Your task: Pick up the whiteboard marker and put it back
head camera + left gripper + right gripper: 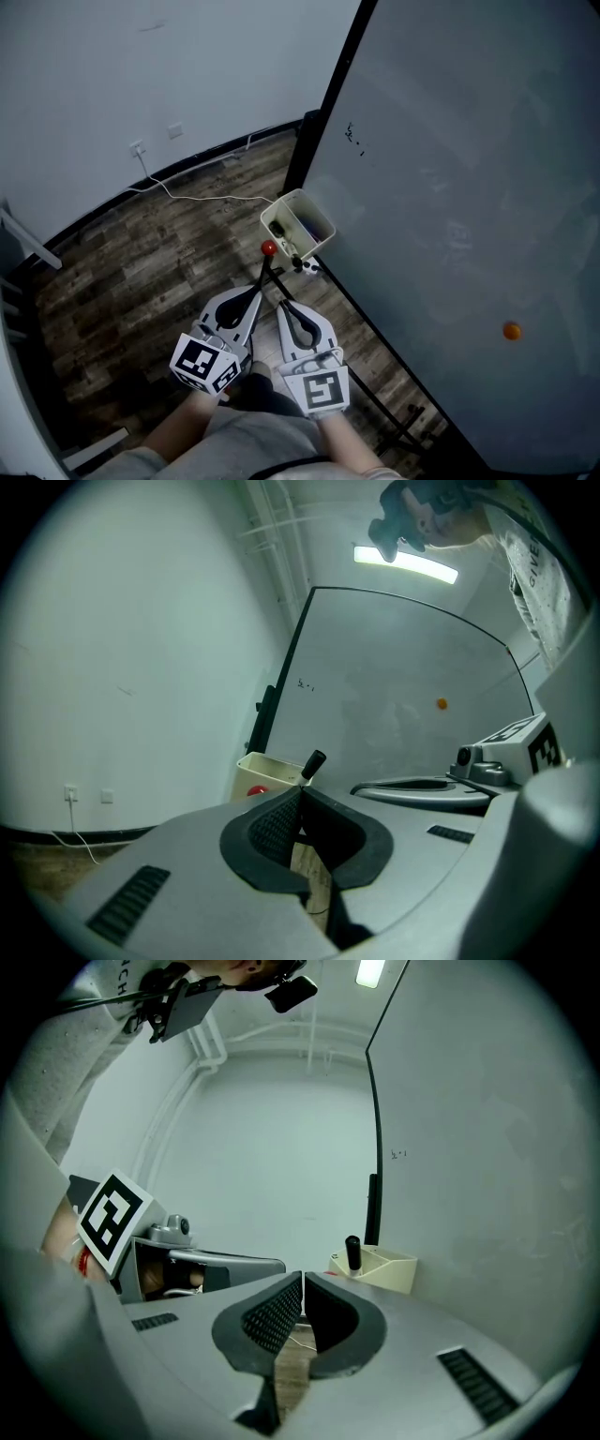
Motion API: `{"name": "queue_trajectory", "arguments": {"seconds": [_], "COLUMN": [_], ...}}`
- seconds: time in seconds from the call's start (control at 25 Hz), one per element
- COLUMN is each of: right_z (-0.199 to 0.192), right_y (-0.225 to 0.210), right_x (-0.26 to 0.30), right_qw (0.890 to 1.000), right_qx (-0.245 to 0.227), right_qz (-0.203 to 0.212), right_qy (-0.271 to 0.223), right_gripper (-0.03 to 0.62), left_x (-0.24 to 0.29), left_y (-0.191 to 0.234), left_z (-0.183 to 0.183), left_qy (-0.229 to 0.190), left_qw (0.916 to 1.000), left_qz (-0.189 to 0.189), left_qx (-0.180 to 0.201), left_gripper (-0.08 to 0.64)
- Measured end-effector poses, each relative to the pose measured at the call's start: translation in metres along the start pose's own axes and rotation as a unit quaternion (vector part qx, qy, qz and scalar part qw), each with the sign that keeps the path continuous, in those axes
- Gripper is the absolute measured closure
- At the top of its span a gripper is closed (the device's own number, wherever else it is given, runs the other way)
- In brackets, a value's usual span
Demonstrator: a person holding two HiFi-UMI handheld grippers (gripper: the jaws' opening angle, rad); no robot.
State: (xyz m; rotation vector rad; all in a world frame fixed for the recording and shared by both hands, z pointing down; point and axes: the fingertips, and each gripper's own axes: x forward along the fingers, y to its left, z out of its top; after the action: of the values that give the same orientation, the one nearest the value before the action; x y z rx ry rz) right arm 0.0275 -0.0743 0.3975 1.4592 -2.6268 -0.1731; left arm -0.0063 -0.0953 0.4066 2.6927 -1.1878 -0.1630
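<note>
The whiteboard marker [352, 1252] stands black cap up in the cream tray [389, 1274], at the tray's end nearest you, with nothing holding it. From your left gripper's view the cap leans a little above the tray's rim. A small red round thing [269, 248] sits at that same near end of the tray, just outside the rim.

Your left gripper [300, 787] points at the tray and stops short of it, its ribbed pads pressed together with nothing between them. In the right gripper view there is open space between the left gripper's nose and the marker. Your right gripper [304, 1277] sits beside the left one, slightly farther from the tray, also closed tight and empty.

The tray hangs at the lower edge of the whiteboard [450, 187], which rises behind it. An orange dot [511, 330] sits on the board's face, well away from the tray. Wood-plank floor [141, 272] lies below.

With the marker in its holder and both tools empty, these pictures fit either end of the job. Either the pick-up has not begun, or the marker is already back and you are done. If it is the start, everything remains: open the jaws, take the marker by its cap end, lift it and return it.
</note>
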Motion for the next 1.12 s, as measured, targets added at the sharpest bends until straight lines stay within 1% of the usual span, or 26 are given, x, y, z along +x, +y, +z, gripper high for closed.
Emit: {"name": "queue_trajectory", "arguments": {"seconds": [0.12, 0.32, 0.48, 0.68, 0.84, 0.88, 0.92, 0.96, 1.0, 1.08, 1.12], "right_z": [-0.002, -0.005, -0.004, -0.001, -0.001, -0.002, -0.004, -0.006, -0.005, 0.001, 0.003], "right_y": [-0.013, -0.032, -0.043, -0.051, -0.055, -0.056, -0.056, -0.057, -0.058, -0.059, -0.06], "right_x": [0.006, 0.013, 0.014, 0.025, 0.032, 0.035, 0.036, 0.038, 0.04, 0.046, 0.048], "right_qw": [1.0, 0.998, 0.996, 0.994, 0.995, 0.995, 0.995, 0.996, 0.997, 0.999, 0.999], "right_qx": [-0.011, -0.059, -0.083, -0.101, -0.096, -0.091, -0.086, -0.08, -0.071, -0.035, -0.024], "right_qz": [-0.001, 0.005, 0.009, 0.014, 0.011, 0.011, 0.011, 0.009, 0.005, -0.015, -0.023], "right_qy": [0.005, 0.031, 0.041, 0.037, 0.034, 0.036, 0.04, 0.043, 0.04, 0.015, 0.009], "right_gripper": [0.572, 0.571, 0.571, 0.571, 0.568, 0.553, 0.516, 0.508, 0.508, 0.508, 0.508], "left_x": [0.01, 0.029, 0.035, 0.04, 0.047, 0.049, 0.051, 0.053, 0.056, 0.06, 0.062], "left_y": [0.002, 0.007, 0.007, 0.016, 0.021, 0.023, 0.024, 0.026, 0.027, 0.03, 0.031], "left_z": [-0.003, -0.002, 0.005, 0.005, 0.004, 0.003, 0.002, 0.001, 0.0, 0.003, 0.005], "left_qy": [0.0, 0.006, 0.005, 0.005, 0.009, 0.01, 0.012, 0.014, 0.016, 0.019, 0.018], "left_qw": [1.0, 0.9999, 0.9998, 0.9994, 0.9995, 0.9996, 0.9996, 0.9996, 0.9996, 0.9991, 0.9988], "left_qz": [0.003, 0.012, 0.015, 0.031, 0.025, 0.021, 0.016, 0.01, 0.005, -0.003, -0.007], "left_qx": [0.001, 0.007, 0.012, 0.016, 0.016, 0.017, 0.019, 0.021, 0.025, 0.037, 0.044], "left_gripper": [0.545, 0.545, 0.545, 0.545, 0.545, 0.545, 0.545, 0.545, 0.545, 0.545, 0.545]}}
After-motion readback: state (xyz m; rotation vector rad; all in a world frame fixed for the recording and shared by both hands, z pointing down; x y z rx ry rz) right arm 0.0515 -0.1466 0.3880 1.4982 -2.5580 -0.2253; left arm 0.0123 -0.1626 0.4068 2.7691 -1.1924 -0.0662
